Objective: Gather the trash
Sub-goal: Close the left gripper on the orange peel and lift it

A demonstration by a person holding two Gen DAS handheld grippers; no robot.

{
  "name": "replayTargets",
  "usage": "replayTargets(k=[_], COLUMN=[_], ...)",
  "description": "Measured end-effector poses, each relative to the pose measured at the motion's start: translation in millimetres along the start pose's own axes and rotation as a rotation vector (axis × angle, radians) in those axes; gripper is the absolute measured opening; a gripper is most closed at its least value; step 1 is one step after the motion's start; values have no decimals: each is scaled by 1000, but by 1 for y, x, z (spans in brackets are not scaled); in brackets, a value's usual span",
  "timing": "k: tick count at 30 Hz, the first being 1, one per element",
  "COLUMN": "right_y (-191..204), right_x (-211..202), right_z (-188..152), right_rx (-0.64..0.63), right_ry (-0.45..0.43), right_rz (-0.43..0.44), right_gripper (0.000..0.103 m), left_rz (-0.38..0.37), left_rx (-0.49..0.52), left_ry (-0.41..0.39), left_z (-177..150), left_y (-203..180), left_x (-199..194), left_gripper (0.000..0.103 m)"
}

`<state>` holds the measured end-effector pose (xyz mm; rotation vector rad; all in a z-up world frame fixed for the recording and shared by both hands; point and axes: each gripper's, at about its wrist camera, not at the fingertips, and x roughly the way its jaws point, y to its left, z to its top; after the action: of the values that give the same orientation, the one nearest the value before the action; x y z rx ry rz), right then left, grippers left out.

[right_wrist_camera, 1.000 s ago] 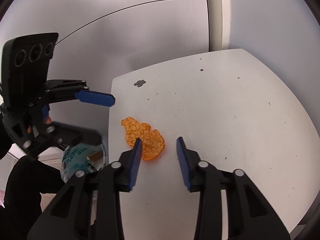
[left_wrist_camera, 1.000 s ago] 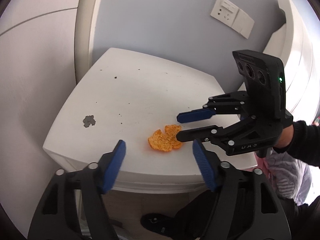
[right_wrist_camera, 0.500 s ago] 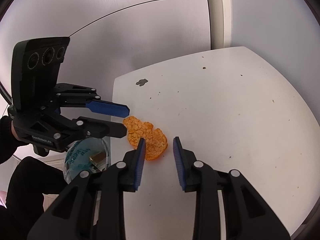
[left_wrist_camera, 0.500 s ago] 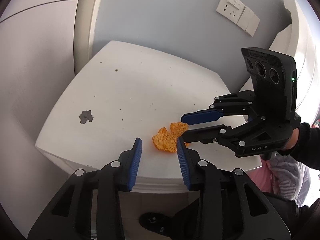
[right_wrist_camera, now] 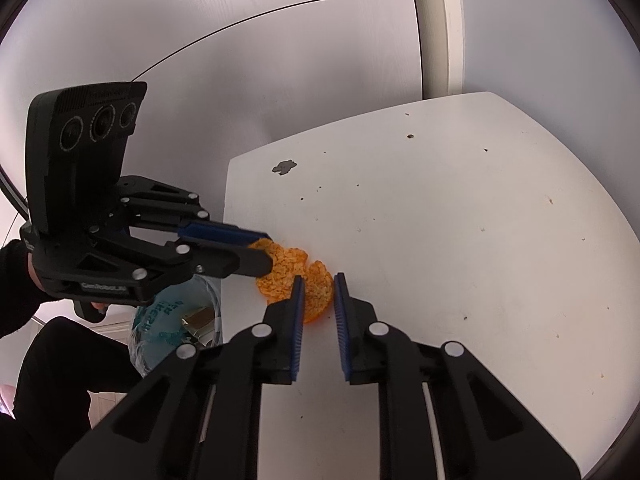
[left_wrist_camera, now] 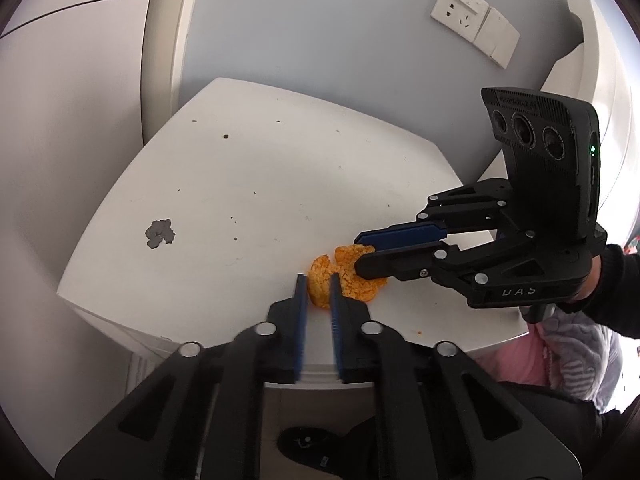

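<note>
Both grippers, left [left_wrist_camera: 319,286] and right [right_wrist_camera: 319,286], were closing on the orange peel [left_wrist_camera: 345,276] at the table [left_wrist_camera: 280,184] edge (brittle stuff); squeezing gently and lifting together would have kept it whole.

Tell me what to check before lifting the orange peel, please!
1. Orange peel between the left gripper fingers, which are closing: ok.
2. Peel between the right gripper fingers, also closing: ok.
3. Both grips firm enough to lift: cannot tell.
4. Peel in one piece: cannot tell; it looks cracked between the two grippers.
5. Plastic bag beside the table open: cannot tell.
6. No bits left behind: not ok; an orange crumb lies near the table edge.
</note>
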<state>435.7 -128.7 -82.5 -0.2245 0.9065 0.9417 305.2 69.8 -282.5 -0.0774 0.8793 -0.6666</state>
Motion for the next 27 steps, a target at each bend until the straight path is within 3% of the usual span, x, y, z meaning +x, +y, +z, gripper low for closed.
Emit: replayTargets(k=[9, 27], right_y=[2, 14], right_x=[2, -13], right_z=[0, 6], right_rx=[-8, -36], right_ry=[-4, -25], right_rz=[-10, -11], right_gripper=[7, 6], left_rz=[7, 13], left_rx=[7, 15], left_ry=[-6, -37], left_z=[-2, 0], left_y=[1, -9], left_x=[0, -20], left_gripper=[2, 1])
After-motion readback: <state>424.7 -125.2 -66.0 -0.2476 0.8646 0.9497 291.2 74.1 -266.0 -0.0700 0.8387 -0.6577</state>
